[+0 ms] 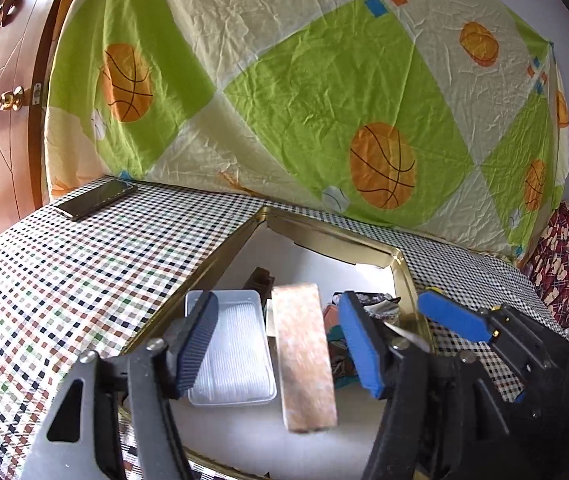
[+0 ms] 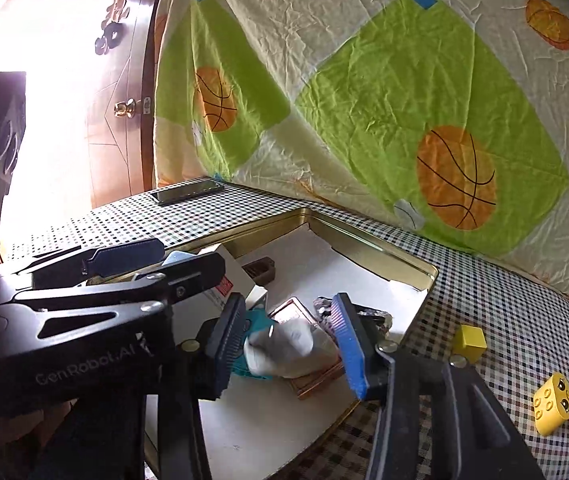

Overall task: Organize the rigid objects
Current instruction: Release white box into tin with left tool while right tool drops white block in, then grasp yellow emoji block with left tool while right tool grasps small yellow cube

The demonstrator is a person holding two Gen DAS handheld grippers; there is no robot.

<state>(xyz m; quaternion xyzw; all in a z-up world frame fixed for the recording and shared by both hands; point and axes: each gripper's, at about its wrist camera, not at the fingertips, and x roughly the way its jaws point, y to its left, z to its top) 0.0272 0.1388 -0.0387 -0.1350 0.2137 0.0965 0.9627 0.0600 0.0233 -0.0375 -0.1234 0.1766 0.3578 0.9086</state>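
Copper block (image 1: 306,356) drops between hand-held gripper (image 1: 280,344) fingers.

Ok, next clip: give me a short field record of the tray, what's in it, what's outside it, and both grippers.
surface: checked tablecloth
container: gold-rimmed tray, white inside
in tray: clear plastic box; pinkish oblong block, blurred; dark brown item; crumpled white wrapper
outside tray: phone; yellow cube; yellow toy brick with a face
left gripper: fingers apart, block between them, contact unclear
right gripper: fingers apart over the wrapper
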